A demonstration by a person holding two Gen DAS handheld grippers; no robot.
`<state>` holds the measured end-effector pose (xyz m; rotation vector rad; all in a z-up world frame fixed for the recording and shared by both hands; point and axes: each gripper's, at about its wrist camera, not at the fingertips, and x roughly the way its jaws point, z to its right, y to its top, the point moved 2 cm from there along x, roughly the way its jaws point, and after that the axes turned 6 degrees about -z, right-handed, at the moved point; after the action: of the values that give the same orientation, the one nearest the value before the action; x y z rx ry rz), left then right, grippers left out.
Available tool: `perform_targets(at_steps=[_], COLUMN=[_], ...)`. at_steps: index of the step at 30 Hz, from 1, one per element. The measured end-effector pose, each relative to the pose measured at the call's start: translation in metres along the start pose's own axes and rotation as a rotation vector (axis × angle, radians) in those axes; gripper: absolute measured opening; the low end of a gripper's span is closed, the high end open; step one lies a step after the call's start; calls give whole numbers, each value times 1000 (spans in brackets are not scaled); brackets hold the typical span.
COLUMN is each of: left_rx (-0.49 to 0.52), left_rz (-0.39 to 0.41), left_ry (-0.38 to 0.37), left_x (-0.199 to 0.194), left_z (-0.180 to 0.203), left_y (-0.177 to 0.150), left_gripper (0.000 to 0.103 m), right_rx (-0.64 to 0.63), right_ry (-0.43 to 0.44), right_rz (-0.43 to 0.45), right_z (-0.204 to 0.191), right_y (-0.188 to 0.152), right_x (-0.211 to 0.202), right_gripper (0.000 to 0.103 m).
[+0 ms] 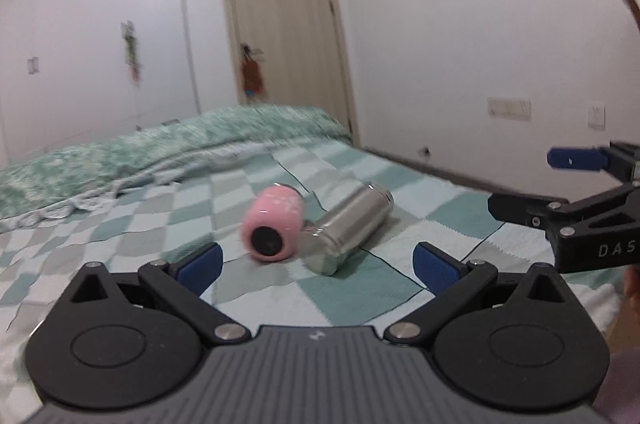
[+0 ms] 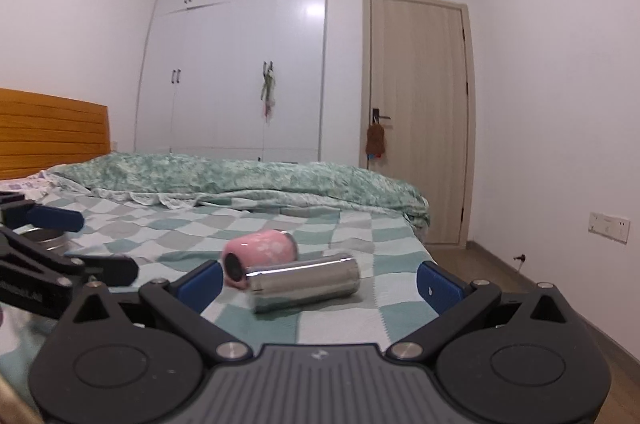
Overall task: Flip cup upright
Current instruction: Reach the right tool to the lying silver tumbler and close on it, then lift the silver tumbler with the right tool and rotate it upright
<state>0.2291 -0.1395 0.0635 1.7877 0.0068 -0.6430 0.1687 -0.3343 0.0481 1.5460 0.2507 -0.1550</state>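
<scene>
A pink cup (image 1: 274,226) lies on its side on the checked bedsheet (image 1: 360,296), its dark base toward me. A steel cup (image 1: 348,224) lies on its side next to it, touching or nearly so. My left gripper (image 1: 318,266) is open and empty, just short of both cups. My right gripper (image 2: 320,282) is open and empty, the steel cup (image 2: 306,282) and pink cup (image 2: 260,256) ahead between its fingers. The right gripper also shows at the right edge of the left wrist view (image 1: 532,184), open. The left gripper shows at the left of the right wrist view (image 2: 76,244), open.
A rumpled green quilt (image 2: 240,180) lies across the far side of the bed. An orange wooden headboard (image 2: 52,132) stands at the left. White wardrobe (image 2: 240,64), a door (image 2: 416,112) and wall sockets (image 2: 608,222) are behind. The bed's edge drops to the floor (image 2: 500,272) at right.
</scene>
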Motion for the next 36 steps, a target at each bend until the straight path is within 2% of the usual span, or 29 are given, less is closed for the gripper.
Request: perform_targets(at_steps=[4,10,14,18,21,22,23,26,28,32,36], left_rx=[75,124,139,165,229,243,248,211,195,216,203], left_rz=[-88,-177,-239,-338,-417,-452,-481,-481,-472,-424,-373], left_ry=[-20,-40,-10,-60,-62,-66,-76,-85,-88,-85,-85], left_x=[52,121,170,215,246,255,261,263,254,216,166], left_z=[8,14,18,27,36,38,37,27,25,31,42], left_y=[23,45,52,54,51,48,45,41,43,53,63], left_gripper=[103,103,103,103,103,100,88,71,66,65,65], right_rx=[-10,-79,-149,-140,-120,-118,-118,-103,-97,-88,-83], right_ry=[12,63,69,83,94,93,93,103,102,91,101], right_rz=[-56,-177,-246,-317,-340,-341,-343,-344,-336,-321,-299], right_z=[21,51,64,84,97,100,103,108,108,103,91], right_y=[7,19,27,30,28,27,26,20,19,25,34], right_x=[34,96,136,177,196,199,203,204,199,176,135], right_gripper=[103,103,103,103,103,103,103,103,103,103,103])
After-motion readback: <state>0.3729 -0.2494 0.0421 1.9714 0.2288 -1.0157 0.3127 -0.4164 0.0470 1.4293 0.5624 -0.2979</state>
